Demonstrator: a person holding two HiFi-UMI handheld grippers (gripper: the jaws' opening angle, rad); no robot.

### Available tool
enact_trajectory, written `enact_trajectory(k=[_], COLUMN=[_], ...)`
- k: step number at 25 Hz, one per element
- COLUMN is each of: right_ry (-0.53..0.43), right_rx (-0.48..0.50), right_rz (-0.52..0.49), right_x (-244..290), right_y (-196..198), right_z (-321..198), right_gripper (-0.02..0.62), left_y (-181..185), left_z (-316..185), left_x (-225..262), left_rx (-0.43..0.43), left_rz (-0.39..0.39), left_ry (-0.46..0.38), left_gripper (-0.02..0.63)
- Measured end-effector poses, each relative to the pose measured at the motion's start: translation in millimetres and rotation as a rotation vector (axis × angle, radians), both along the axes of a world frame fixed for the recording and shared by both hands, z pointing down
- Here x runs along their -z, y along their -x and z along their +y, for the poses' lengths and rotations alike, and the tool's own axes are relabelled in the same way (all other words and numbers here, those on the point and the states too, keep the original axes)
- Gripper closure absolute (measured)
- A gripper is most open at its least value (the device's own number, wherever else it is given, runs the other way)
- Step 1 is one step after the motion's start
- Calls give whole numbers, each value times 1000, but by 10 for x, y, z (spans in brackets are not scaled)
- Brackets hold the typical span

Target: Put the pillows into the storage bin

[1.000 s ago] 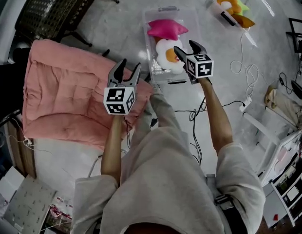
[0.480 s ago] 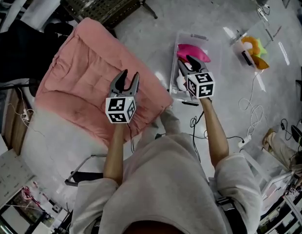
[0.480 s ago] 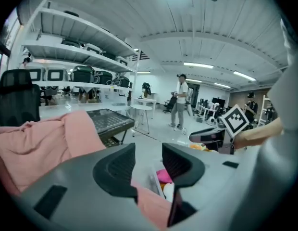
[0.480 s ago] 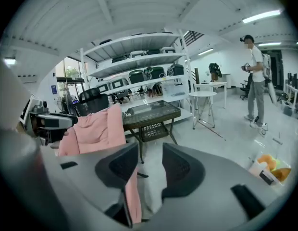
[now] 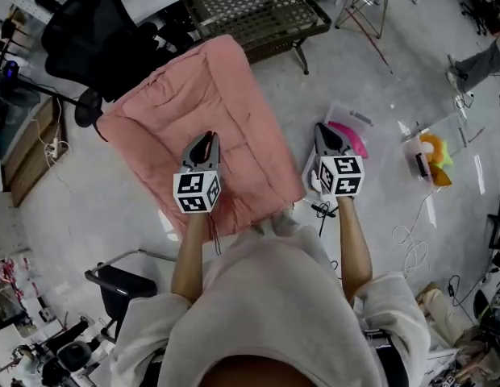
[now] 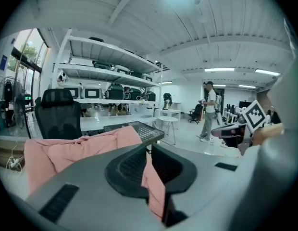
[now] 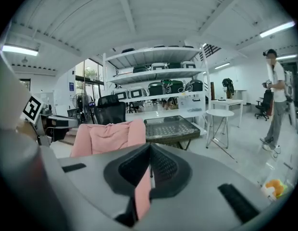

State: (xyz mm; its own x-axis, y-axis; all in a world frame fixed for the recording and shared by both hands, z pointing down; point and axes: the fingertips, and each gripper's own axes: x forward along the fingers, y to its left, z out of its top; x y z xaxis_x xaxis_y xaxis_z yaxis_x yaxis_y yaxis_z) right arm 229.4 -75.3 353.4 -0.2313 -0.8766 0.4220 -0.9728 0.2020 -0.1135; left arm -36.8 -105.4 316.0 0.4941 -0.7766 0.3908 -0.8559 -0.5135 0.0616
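Observation:
A big pink cushion (image 5: 210, 103) lies spread on the floor; it also shows in the left gripper view (image 6: 67, 148) and the right gripper view (image 7: 108, 136). The clear storage bin (image 5: 371, 139) stands to its right with a magenta pillow (image 5: 352, 139) inside, mostly hidden behind my right gripper (image 5: 322, 129). That gripper is shut and holds nothing (image 7: 150, 146). My left gripper (image 5: 206, 138) hangs in the air over the cushion's near part. Its jaws are closing, the tips all but together (image 6: 147, 148), with only pink background showing through the slit.
A dark wicker bench (image 5: 250, 6) and a black office chair (image 5: 89, 39) stand beyond the cushion. A second clear bin with yellow and orange pillows (image 5: 431, 156) sits to the right, cables (image 5: 411, 224) on the floor near it. A person (image 6: 209, 109) walks in the background.
Both grippers' jaws went from wide open to closed. The head view swung, so the cushion now fills the middle and the bin sits behind the right gripper.

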Motion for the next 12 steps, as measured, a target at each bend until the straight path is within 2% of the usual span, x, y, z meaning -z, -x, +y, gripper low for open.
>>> enact_trajectory(k=[5,8,12], right_ry=[-49,-54,-49], right_rx=[22,38,45], right_rz=[13,28,66], right_x=[305,370,381], right_y=[165,238,223], right_z=[160,258,344], right_gripper=[597,597,597], left_y=[377,539,573], left_z=[157,223,246], left_x=[168,183,173], left_rx=[71,81,67], left_rz=[33,24,14], left_ry=[-20,-13,0], left_gripper=[591,592,592])
